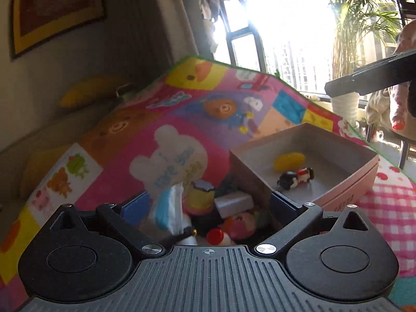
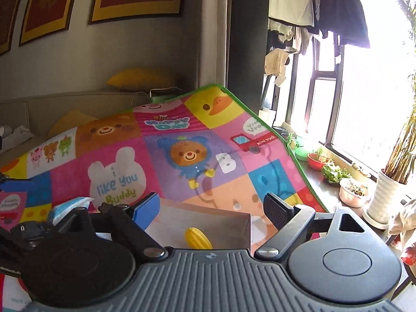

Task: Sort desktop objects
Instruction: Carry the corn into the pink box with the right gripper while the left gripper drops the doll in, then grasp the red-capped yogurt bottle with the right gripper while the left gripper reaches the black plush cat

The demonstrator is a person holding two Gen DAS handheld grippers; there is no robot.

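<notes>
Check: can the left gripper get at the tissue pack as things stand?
Probably yes. The left gripper is open and empty, and the tissue pack stands on top of the toy pile between its fingers, nothing over it.

My left wrist view: low over play mat [image 1: 166, 119], facing window [image 1: 286, 26], close to pink box [image 1: 345, 182]. My right wrist view: higher, same heading. Both share mat [image 2: 182, 140], box [image 2: 244, 223], window [image 2: 374, 78].

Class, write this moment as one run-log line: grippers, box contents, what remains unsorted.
left gripper: open, empty | right gripper: open, empty | pink box: yellow toy, black-red figure | toy pile: unsorted
</notes>
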